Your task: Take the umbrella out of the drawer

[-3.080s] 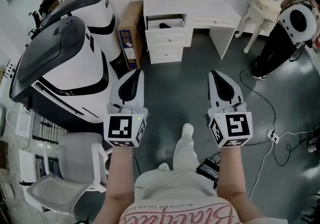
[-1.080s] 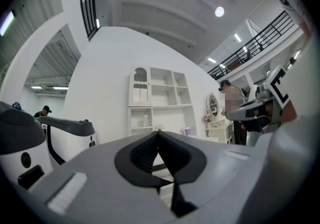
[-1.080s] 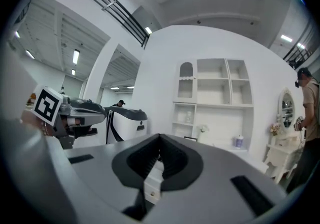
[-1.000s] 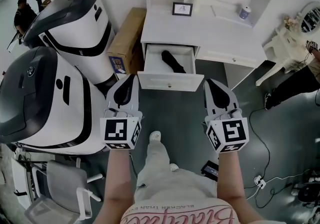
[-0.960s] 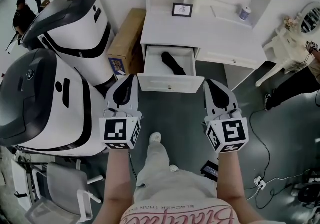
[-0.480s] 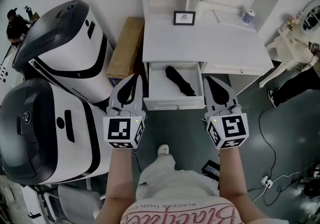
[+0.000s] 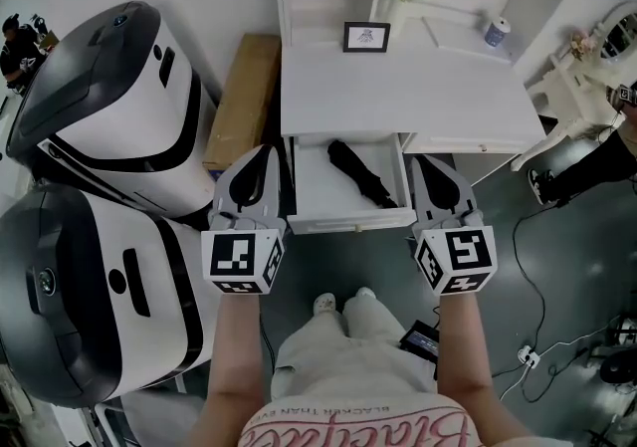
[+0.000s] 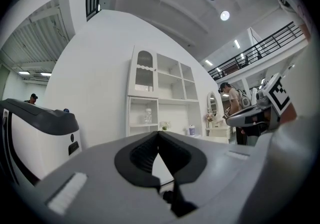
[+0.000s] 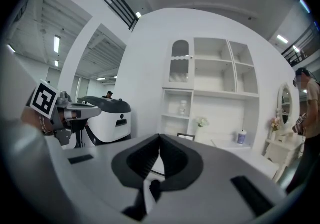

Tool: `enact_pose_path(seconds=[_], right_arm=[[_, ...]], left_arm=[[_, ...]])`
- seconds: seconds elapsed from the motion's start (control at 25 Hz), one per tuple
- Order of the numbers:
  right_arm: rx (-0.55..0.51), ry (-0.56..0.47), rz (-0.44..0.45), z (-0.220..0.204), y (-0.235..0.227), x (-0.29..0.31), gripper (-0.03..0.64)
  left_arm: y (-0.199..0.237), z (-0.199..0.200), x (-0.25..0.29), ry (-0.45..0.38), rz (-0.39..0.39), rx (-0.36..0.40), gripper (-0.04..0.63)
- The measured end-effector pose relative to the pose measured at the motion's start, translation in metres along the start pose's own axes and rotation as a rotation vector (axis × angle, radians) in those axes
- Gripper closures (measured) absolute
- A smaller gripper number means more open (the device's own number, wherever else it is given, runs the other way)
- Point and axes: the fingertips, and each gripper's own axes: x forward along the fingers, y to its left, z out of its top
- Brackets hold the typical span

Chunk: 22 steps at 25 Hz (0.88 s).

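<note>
- My left tongs (image 7: 270, 150) are pinched fully together with nothing between them. My right tongs (image 7: 421, 159) are the same, tips meeting and empty. Both point about level, toward 12 o'clock.
- The drawer (image 7: 350, 224) stands pulled out under the white worktop (image 7: 398, 97), straight ahead of me at 12 o'clock. My two tongs flank it, one just outside each side wall.
- The umbrella (image 7: 360, 174) is a folded black one lying flat on the drawer floor. It runs on a slant from 11 o'clock at the back to 5 o'clock near the front right corner. I cannot tell which end is the handle.
- I judge the step in hand to be the reach, and neither pair is yet over the drawer.
- The right tongs look the better choice, since the near end of the umbrella lies toward their side. I would open them wide before they cross the rim, not inside the drawer.
- The nose needs to tip down, because tongs held level would only skim over the rim.
- I would turn the wrist so the tongs close across the umbrella's slant, near its middle so it does not droop.
- The fabric is likely soft and may slip, so a firm squeeze should come before lifting.
- I would lift straight up clear of the front wall and the worktop edge, then draw back toward 6 o'clock.
- The left tongs should stay outside at 9 o'clock, ready to steady the drawer.
</note>
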Motion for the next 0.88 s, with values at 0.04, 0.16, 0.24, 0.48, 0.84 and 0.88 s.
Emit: enact_pose_path(seconds=[0.04,0.16,0.24,0.48,0.84,0.88], right_arm=[[0.003,0.005,0.000,-0.002,-0.002,0.004,0.609],[0.020,0.020,0.006,-0.009,-0.009,0.015,0.609],[0.031,0.033,0.021,-0.015,-0.012,0.023,0.609],[0.057,0.081,0.065,-0.032,-0.022,0.057,0.595],[0.077,0.192,0.189,-0.068,-0.029,0.111,0.365],[0.073,0.211,0.203,-0.074,-0.028,0.118,0.365]], left_arm=[[0.002,-0.002,0.003,0.003,0.001,-0.004,0.586],[0.006,-0.008,0.013,0.014,0.004,-0.012,0.586],[0.007,-0.013,0.018,0.024,0.007,-0.016,0.586],[0.016,-0.028,0.039,0.055,0.023,-0.026,0.586],[0.032,-0.049,0.073,0.108,0.071,-0.029,0.586],[0.035,-0.053,0.076,0.116,0.078,-0.030,0.586]])
